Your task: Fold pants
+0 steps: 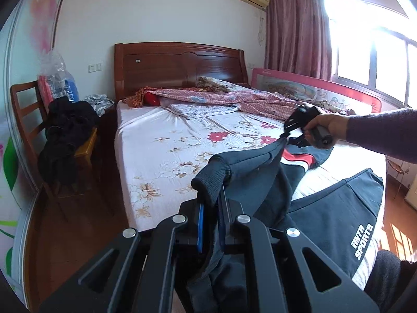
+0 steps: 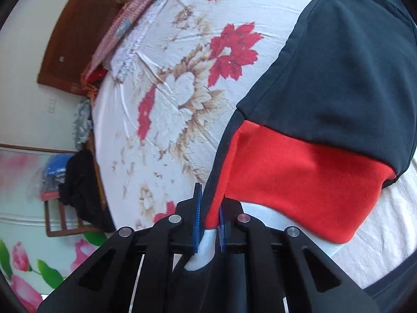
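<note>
Bed (image 1: 166, 140) with a white floral sheet, wooden headboard at the far end, rumpled pink bedding near it. Dark navy pants (image 1: 336, 216) with red and white panels, draped over the bed's near right corner — partly lifted off the sheet. Left claw (image 1: 211, 216) clamped on a ribbed cuff (image 1: 212, 178), held above the near edge. Right claw (image 2: 209, 224) clamped on the pants at the red panel (image 2: 299, 182) — low over the sheet, toward the right edge.
</note>
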